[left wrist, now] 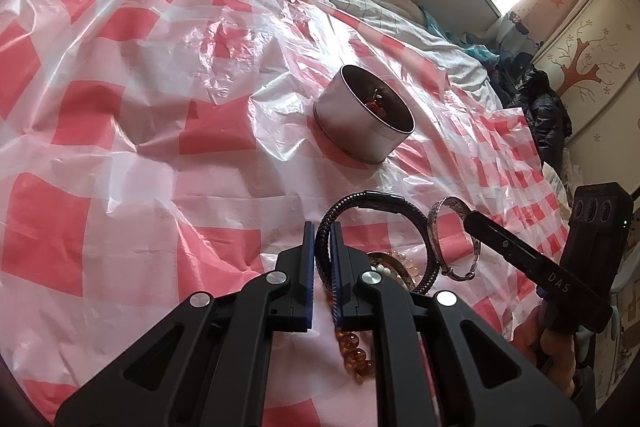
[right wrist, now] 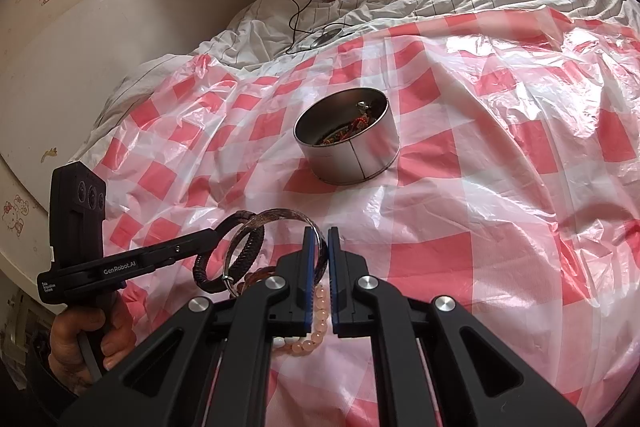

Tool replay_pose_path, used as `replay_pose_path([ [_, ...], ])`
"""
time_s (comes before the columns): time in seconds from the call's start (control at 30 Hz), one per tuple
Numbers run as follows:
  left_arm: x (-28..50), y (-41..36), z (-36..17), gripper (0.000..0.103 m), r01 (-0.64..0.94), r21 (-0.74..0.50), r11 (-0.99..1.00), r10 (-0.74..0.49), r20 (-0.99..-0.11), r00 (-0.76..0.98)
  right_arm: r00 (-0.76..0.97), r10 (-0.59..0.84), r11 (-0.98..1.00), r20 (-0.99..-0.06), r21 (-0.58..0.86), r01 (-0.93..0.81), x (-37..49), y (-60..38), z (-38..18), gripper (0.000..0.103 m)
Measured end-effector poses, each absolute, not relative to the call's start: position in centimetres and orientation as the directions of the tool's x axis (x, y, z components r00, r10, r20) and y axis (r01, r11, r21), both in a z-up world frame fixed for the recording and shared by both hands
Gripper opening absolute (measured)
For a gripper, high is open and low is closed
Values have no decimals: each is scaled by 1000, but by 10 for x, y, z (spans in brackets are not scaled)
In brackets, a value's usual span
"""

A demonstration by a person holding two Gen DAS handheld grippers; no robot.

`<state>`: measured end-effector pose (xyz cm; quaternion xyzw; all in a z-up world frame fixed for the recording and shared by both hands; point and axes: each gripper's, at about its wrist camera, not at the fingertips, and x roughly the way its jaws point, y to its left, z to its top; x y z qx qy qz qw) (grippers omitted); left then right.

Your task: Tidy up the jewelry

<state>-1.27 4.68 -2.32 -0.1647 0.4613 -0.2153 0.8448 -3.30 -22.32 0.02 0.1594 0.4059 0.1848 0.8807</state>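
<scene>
The jewelry lies in a small heap on the bed's red-and-white checked plastic sheet (left wrist: pixel 120 115), nearer than the round metal tin (right wrist: pixel 347 143), which already has a few pieces in its bottom — probably the place where everything is meant to end up. The black braided bracelet (left wrist: pixel 376 201) stands on edge with its band pinched between the pads of the left tongs (left wrist: pixel 322 239), closed narrow on it. The silver bangle (right wrist: pixel 280 217) is likewise upright, its rim clamped in the right tongs (right wrist: pixel 320 243), also drawn nearly together. Each piece looks to be gripped by its band so it can be lifted clear of the heap. Beneath them rest a pale pink bead bracelet (right wrist: pixel 318 323) and an amber bead bracelet (left wrist: pixel 354 347), both ungripped.
</scene>
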Motion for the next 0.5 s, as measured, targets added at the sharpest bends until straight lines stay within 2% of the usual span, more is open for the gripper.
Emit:
replay_pose_path([
  [0.5,-14,37,-19,7,221,-481,849,-524,-705,478,602,456,881,-656,431,-198,-33,-223,0,7],
])
